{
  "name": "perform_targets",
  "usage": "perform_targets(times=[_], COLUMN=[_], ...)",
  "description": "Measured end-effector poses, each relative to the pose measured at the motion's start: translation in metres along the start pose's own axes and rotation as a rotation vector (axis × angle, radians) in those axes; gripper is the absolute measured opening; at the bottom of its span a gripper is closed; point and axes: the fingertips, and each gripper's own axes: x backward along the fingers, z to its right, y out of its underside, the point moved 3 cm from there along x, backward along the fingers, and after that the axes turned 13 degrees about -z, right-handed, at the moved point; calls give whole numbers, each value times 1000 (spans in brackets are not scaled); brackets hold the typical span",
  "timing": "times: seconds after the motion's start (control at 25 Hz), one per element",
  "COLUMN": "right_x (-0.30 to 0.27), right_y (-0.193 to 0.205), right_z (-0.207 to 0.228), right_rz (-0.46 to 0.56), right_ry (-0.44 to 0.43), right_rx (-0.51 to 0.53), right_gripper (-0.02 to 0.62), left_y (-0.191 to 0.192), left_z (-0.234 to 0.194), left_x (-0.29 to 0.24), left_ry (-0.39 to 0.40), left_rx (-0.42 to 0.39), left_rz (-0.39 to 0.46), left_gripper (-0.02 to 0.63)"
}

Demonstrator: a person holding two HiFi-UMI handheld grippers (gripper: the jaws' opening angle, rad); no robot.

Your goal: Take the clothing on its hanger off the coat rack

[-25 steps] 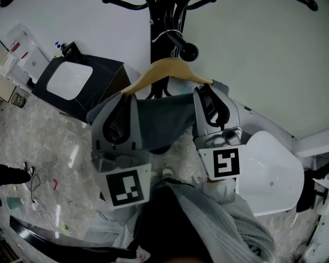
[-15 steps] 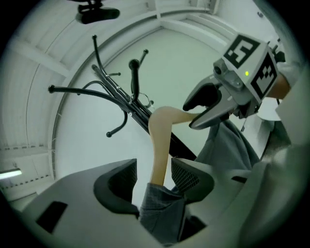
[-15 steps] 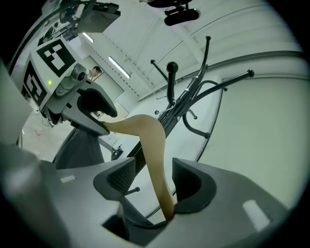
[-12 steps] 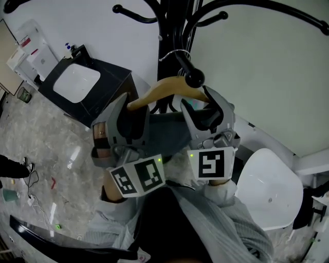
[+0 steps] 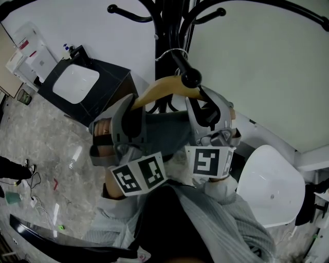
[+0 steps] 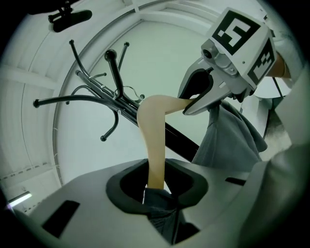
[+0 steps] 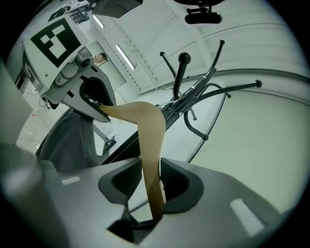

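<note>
A wooden hanger (image 5: 159, 87) carries a grey garment (image 5: 164, 131). Its wire hook (image 5: 167, 52) hangs over a ball-tipped peg (image 5: 191, 78) of the black coat rack (image 5: 175, 31). My left gripper (image 5: 133, 102) sits on the hanger's left arm, and the wood (image 6: 155, 140) and a fold of cloth run between its closing jaws (image 6: 157, 191). My right gripper (image 5: 204, 97) sits on the right arm. Its jaws (image 7: 152, 213) are also closing, with the wood (image 7: 147, 135) between them. The two grippers face each other across the hanger.
A black cabinet (image 5: 110, 77) with a white top stands at the left by the wall. At the lower right is a white chair (image 5: 270, 185). Other rack pegs (image 5: 118, 9) spread overhead. The floor (image 5: 41, 149) is marbled and has small litter on it.
Both grippers have shifted inward along the hanger's arms toward its middle. The left gripper has twisted, so two marker faces show. The hanger stays hooked on the peg.
</note>
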Motion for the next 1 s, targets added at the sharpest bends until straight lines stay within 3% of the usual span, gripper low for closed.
perform_targets(times=[0.2, 0.52, 0.84, 1.0], right_x=[-1, 47, 118, 137], right_y=[-9, -11, 38, 68], right_z=[1, 38, 75, 80], right_rz=[-3, -3, -194, -296], right_ry=[34, 157, 320, 361], right_rx=[13, 16, -12, -18], right_gripper=[114, 110, 110, 112], left_y=[-1, -44, -105, -122], left_z=[-10, -16, 29, 62], left_x=[1, 36, 62, 60], left_ry=[-8, -50, 95, 186], left_rx=[-7, -9, -31, -29], left_rz=[21, 150, 344, 407], left_gripper=[95, 95, 95, 95])
